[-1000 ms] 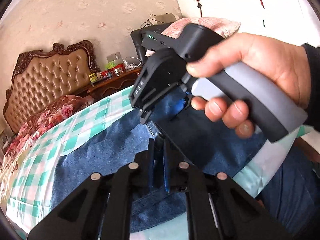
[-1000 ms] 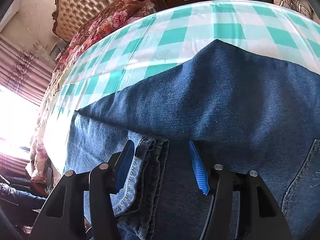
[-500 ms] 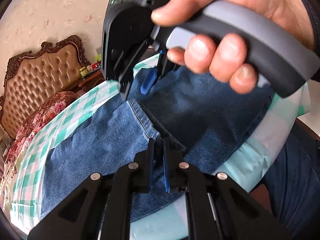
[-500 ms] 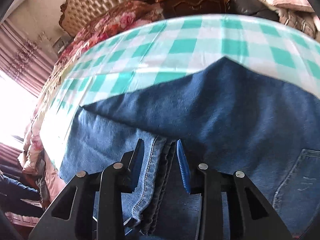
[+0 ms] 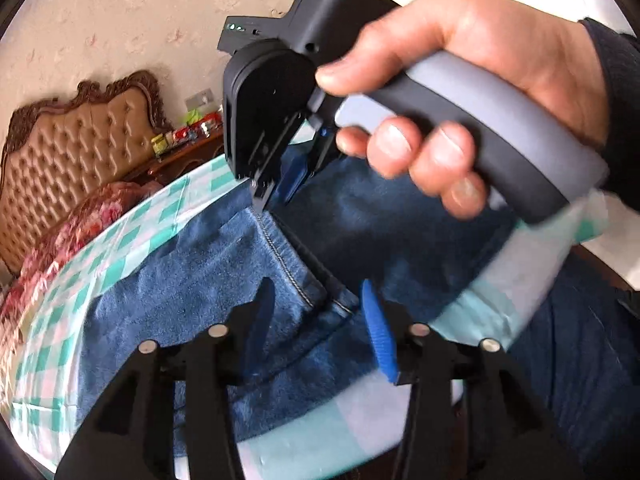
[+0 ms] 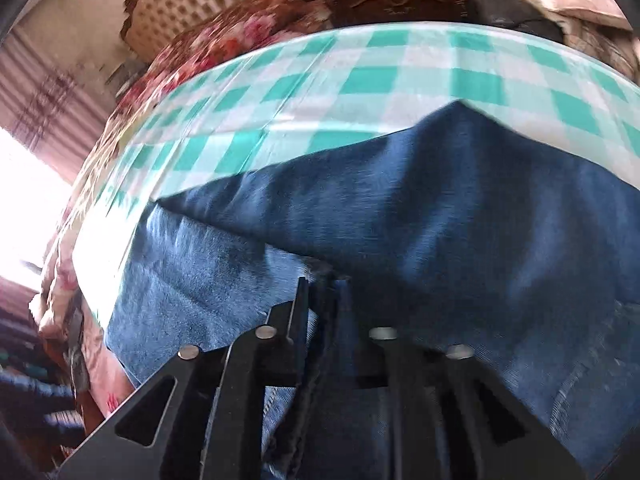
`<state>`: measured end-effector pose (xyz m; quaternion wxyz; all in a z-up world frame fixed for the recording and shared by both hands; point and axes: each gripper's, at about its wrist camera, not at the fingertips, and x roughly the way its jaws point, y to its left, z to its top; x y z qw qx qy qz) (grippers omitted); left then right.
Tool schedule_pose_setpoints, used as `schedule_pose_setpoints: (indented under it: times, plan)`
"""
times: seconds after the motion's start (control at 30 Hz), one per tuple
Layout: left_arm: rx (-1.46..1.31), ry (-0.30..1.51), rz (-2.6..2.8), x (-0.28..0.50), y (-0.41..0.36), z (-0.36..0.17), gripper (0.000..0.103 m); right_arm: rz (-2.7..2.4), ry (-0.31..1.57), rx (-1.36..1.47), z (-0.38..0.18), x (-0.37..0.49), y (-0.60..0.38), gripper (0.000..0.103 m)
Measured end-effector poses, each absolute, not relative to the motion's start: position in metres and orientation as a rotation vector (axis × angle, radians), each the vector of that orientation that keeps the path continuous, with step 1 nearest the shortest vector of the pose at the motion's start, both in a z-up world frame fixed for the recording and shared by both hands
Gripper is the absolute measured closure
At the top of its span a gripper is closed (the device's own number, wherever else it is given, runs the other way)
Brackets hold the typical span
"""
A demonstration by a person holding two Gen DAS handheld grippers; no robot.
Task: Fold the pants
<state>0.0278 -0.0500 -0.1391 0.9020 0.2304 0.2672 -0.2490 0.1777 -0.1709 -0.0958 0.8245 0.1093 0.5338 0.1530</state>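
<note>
Left tool [image 5: 320,320]: jaws stand wide apart, blue pads either side of the stitched hem edge of the pants [image 5: 192,280]; nothing is gripped. The hem lies between the fingers without visible contact on either pad.

Right tool [image 6: 324,304]: jaws drawn close together, with a thick folded denim edge pinched between them in the right wrist view. In the left wrist view the same tool [image 5: 280,188] sits at 12 o'clock from the left tool, tips down on the denim at the far end of the hem seam, held by the right hand [image 5: 460,92] wrapped around its grey handle.

Pants: blue denim, lying spread on the surface [image 5: 132,236], which carries a green-and-white checked cloth. A darker panel overlaps a lighter panel; the stitched hem runs diagonally from the right tool toward the left tool. In the right wrist view the pants [image 6: 440,208] fill the lower half of the frame, with one corner of the dark layer pointing toward 12 o'clock onto the checked cloth [image 6: 360,76]. A pocket seam shows at 4 o'clock.

Surroundings: a tufted headboard [image 5: 76,144] stands at 9 to 10 o'clock in the left wrist view, floral bedding [image 5: 72,232] below it, and a dark wooden cabinet [image 5: 180,156] with small packets on top beside it. Both views show motion blur.
</note>
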Motion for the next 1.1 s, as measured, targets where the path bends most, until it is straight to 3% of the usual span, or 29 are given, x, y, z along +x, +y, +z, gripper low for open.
schedule_pose_setpoints:
  times: [0.27, 0.3, 0.33, 0.4, 0.43, 0.6, 0.7, 0.77, 0.8, 0.83, 0.9, 0.97, 1.0, 1.1]
  plan:
    - [0.582, 0.568, -0.484, 0.028, -0.061, -0.153, 0.056, 0.359, 1.232, 0.224, -0.111, 0.189, -0.157, 0.075]
    - [0.585, 0.572, -0.484, 0.03, -0.062, -0.154, 0.061, 0.356, 1.228, 0.219, -0.112, 0.19, -0.155, 0.074]
    - [0.583, 0.579, -0.479, 0.032, -0.062, -0.155, 0.079, 0.352, 1.217, 0.206, -0.112, 0.191, -0.152, 0.076]
    - [0.577, 0.587, -0.456, 0.036, -0.06, -0.155, 0.088, 0.343, 1.205, 0.18, -0.108, 0.19, -0.149, 0.087]
    - [0.568, 0.58, -0.455, 0.037, -0.058, -0.151, 0.089, 0.35, 1.184, 0.167, -0.101, 0.187, -0.146, 0.092]
    - [0.545, 0.54, -0.441, 0.04, -0.06, -0.139, 0.089, 0.352, 1.124, 0.183, -0.084, 0.188, -0.148, 0.099]
    - [0.542, 0.548, -0.443, 0.04, -0.064, -0.144, 0.089, 0.333, 1.132, 0.161, -0.093, 0.19, -0.149, 0.099]
    - [0.545, 0.589, -0.469, 0.044, -0.063, -0.153, 0.087, 0.309, 1.152, 0.132, -0.105, 0.191, -0.148, 0.098]
    - [0.539, 0.587, -0.48, 0.044, -0.06, -0.153, 0.08, 0.301, 1.138, 0.125, -0.107, 0.189, -0.15, 0.098]
    - [0.516, 0.583, -0.497, 0.043, -0.056, -0.149, 0.072, 0.288, 1.126, 0.112, -0.105, 0.187, -0.149, 0.09]
    - [0.383, 0.585, -0.524, 0.039, -0.033, -0.129, 0.068, 0.239, 1.088, 0.083, -0.098, 0.185, -0.149, 0.07]
    - [0.257, 0.581, -0.473, 0.039, 0.004, -0.109, 0.068, 0.199, 1.014, 0.067, -0.08, 0.179, -0.148, 0.061]
    - [0.185, 0.585, -0.435, 0.041, 0.028, -0.102, 0.07, 0.192, 0.966, 0.072, -0.068, 0.173, -0.146, 0.056]
    - [0.043, 0.596, -0.222, 0.054, 0.104, -0.097, 0.095, 0.208, 0.823, 0.054, -0.045, 0.146, -0.121, 0.043]
